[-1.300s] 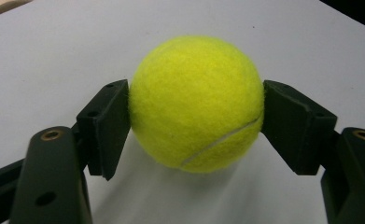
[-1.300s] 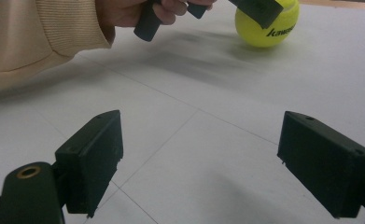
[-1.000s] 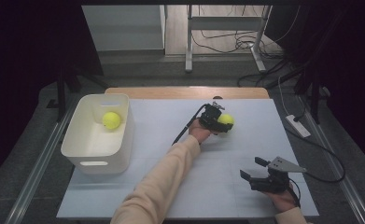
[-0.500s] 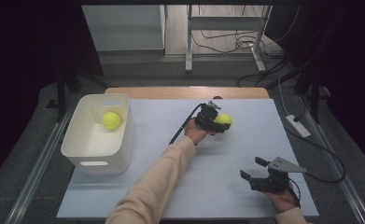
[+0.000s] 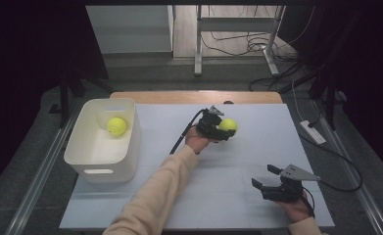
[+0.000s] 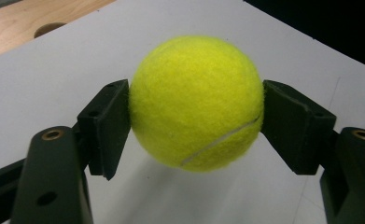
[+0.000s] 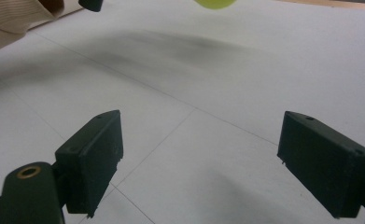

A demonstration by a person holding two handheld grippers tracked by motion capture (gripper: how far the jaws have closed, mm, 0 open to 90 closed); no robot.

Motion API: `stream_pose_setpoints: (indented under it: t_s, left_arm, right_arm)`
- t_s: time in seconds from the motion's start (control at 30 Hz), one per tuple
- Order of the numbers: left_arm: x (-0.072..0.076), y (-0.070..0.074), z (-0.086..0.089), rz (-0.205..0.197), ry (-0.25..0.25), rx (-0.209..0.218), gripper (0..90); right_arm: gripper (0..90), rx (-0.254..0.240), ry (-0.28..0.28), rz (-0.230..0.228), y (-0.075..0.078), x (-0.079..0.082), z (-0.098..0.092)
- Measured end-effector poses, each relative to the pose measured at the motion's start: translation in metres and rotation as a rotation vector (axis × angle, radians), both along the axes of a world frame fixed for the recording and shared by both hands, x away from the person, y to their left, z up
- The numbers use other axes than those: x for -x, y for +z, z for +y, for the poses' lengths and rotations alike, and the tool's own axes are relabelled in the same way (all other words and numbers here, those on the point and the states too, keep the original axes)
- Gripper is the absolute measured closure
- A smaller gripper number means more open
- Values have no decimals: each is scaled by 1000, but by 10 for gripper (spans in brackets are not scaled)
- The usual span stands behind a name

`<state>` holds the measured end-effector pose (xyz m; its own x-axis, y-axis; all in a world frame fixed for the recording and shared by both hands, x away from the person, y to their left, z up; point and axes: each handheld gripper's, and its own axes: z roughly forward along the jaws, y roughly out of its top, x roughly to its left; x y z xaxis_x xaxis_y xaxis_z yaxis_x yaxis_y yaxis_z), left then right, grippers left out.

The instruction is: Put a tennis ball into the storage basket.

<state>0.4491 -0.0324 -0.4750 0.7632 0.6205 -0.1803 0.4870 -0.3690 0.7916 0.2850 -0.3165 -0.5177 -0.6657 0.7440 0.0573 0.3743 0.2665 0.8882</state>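
The left tool (image 5: 223, 131) squeezes a yellow ball (image 5: 227, 125) above the surface (image 5: 228, 166). At 5 o'clock, the right tool (image 5: 262, 180) sits wide open, holding nothing.

Beige ribbed sleeve (image 5: 150, 196), black square-padded left gripper (image 5: 222, 131) with brass rivets

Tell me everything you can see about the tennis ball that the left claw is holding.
The tennis ball is bright yellow-green and fuzzy like felt, with one thin pale seam curving across its lower right. It looks round and undamaged. The left claw is shut on it, one black pad pressing each side. It hangs above the white table, its shadow below, right of the white bin.
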Motion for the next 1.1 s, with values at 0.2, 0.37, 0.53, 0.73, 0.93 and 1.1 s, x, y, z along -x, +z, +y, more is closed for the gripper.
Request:
stream_pose_setpoints:
  t_s: [0.2, 0.37, 0.53, 0.73, 0.93, 1.1]
  left_arm:
    - [7, 7, 9, -15, 9, 6, 281]
    - [11, 10, 13, -24, 9, 2, 281]
    - [14, 12, 17, -31, 9, 8, 281]
    - [20, 16, 22, -35, 13, 13, 281]
    - [27, 23, 28, -42, 18, 28, 281]
    - [33, 29, 34, -53, 14, 36, 281]
  right_arm:
    - [141, 3, 2, -6, 1, 1, 0]
    - [141, 5, 3, -5, 1, 1, 1]
    - [141, 5, 2, -5, 1, 0, 1]
    - [141, 5, 4, -6, 1, 1, 1]
    - [141, 4, 3, -7, 1, 1, 1]
    - [141, 4, 8, -8, 2, 1, 2]
